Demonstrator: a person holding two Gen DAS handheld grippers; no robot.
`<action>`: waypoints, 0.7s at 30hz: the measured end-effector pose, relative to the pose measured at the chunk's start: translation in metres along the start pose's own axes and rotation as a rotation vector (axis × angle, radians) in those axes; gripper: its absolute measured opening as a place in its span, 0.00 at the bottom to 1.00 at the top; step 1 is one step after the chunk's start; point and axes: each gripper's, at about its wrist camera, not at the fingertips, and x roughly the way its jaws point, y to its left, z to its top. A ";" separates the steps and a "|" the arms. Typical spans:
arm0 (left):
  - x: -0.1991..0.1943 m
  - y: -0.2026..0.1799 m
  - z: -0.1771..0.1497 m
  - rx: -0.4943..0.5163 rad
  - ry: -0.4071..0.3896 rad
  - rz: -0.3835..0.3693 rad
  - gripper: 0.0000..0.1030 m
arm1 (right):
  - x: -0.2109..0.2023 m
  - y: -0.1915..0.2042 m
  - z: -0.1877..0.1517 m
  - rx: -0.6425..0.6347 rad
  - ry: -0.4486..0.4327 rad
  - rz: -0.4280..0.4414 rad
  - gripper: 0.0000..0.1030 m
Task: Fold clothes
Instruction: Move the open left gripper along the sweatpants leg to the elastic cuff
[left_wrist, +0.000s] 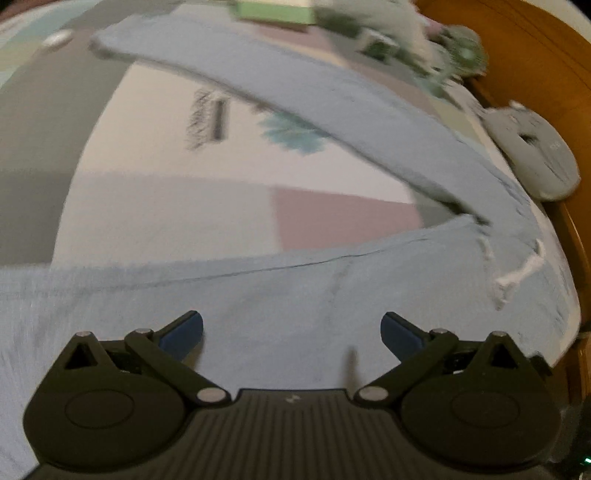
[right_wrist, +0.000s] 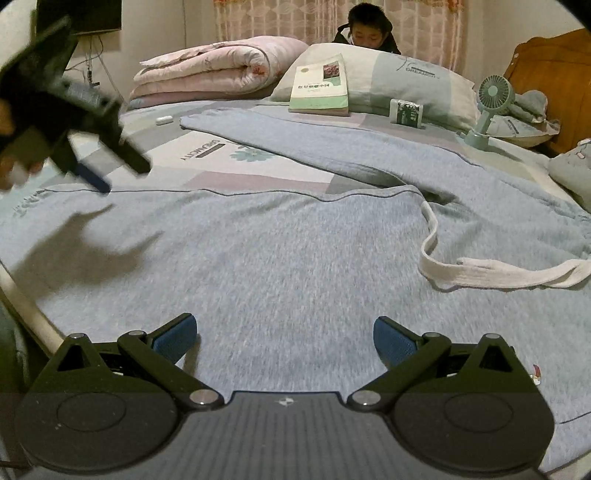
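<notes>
One pair of light blue pants (right_wrist: 295, 236) lies spread flat on the bed (right_wrist: 258, 181), with one white drawstring (right_wrist: 480, 275) looped on top and one leg stretching toward the pillow (right_wrist: 406, 79). There are two grippers: the right gripper (right_wrist: 284, 338) hovers low over the pants with its jaws wide apart and empty, and the left gripper (left_wrist: 291, 332) also has its jaws apart and empty above the cloth. Farther back sit one book (right_wrist: 321, 86), one small green fan (right_wrist: 491, 109), one folded pink quilt (right_wrist: 214, 70), and a person behind the pillow.
</notes>
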 end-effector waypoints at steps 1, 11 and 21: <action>0.005 0.009 -0.001 -0.021 -0.012 0.000 0.99 | 0.001 0.000 0.000 -0.001 -0.002 -0.005 1.00; -0.039 0.038 0.022 0.016 -0.074 0.142 0.99 | 0.004 0.002 -0.002 -0.013 -0.012 -0.025 1.00; -0.057 0.121 -0.004 -0.160 -0.038 0.218 0.99 | 0.004 0.003 -0.002 -0.018 -0.015 -0.030 1.00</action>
